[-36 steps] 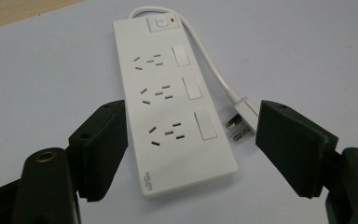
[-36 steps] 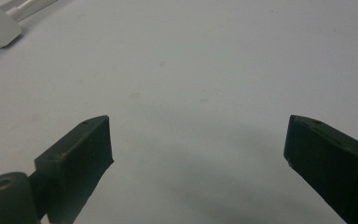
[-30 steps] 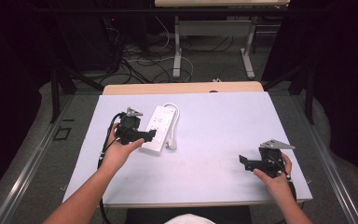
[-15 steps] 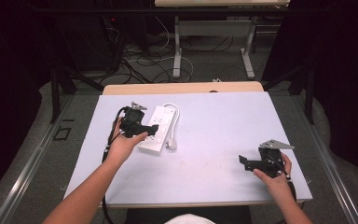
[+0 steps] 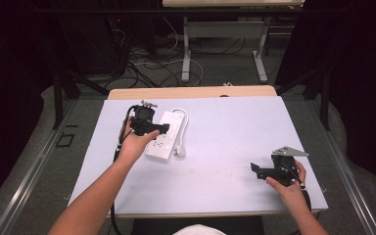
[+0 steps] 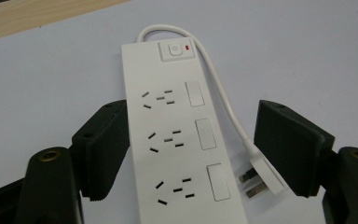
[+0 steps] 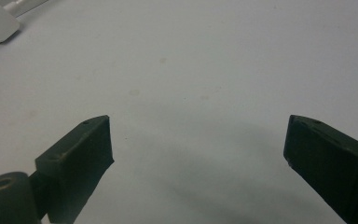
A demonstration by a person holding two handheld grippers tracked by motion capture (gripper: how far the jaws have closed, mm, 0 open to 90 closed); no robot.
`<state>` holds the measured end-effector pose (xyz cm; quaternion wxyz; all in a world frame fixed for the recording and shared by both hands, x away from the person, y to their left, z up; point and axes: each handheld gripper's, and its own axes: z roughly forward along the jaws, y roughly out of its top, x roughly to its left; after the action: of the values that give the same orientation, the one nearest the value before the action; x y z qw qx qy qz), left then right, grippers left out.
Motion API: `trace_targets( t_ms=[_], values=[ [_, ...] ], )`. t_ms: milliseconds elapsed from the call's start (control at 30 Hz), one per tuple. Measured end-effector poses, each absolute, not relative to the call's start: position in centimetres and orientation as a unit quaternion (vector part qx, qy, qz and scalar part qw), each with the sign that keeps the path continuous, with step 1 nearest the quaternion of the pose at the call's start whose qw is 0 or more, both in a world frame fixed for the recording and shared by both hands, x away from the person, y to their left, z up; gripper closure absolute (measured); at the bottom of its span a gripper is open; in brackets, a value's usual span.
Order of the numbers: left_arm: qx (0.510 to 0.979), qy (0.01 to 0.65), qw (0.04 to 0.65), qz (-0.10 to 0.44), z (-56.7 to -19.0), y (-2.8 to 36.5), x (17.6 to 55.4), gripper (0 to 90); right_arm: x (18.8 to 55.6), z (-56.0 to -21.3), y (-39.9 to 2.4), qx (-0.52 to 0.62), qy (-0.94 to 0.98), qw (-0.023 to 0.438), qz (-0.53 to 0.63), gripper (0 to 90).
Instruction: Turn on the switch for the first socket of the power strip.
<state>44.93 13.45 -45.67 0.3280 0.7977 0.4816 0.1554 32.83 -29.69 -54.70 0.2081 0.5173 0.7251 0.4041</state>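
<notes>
left gripper [image 5: 162,129]: jaws spread wide | right gripper [image 5: 255,170]: jaws spread wide

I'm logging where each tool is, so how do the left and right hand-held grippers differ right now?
The left hand-held gripper hovers over the white power strip, its jaws spread either side of it; the right hand-held gripper sits near the table's near right corner over bare surface. The right one carries a grey plate. Both are open, each held in one hand.
</notes>
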Motion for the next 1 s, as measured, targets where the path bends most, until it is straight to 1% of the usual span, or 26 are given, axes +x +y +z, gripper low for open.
trace_targets(
  t_ms=[300, 600, 800, 1000],
  values=[
    [0.793, 0.487, 0.334, 0.149, -44.9, 12.4, 46.2, 28.6, 32.8, -54.7, -29.7, 0.517, 0.726, 0.206, 0.404, 7.3],
    [0.793, 0.495, 0.333, 0.127, -44.5, 10.9, 47.2, 33.4, 32.9, -54.8, -29.7, 0.515, 0.728, 0.206, 0.402, 7.3],
    [0.796, 0.494, 0.326, 0.127, -44.4, 9.9, 47.8, 34.8, 32.9, -54.8, -29.7, 0.518, 0.727, 0.203, 0.402, 7.3],
    [0.799, 0.489, 0.325, 0.128, -44.4, 9.2, 48.3, 38.9, 32.9, -54.8, -29.7, 0.517, 0.727, 0.205, 0.404, 7.3]
  ],
)
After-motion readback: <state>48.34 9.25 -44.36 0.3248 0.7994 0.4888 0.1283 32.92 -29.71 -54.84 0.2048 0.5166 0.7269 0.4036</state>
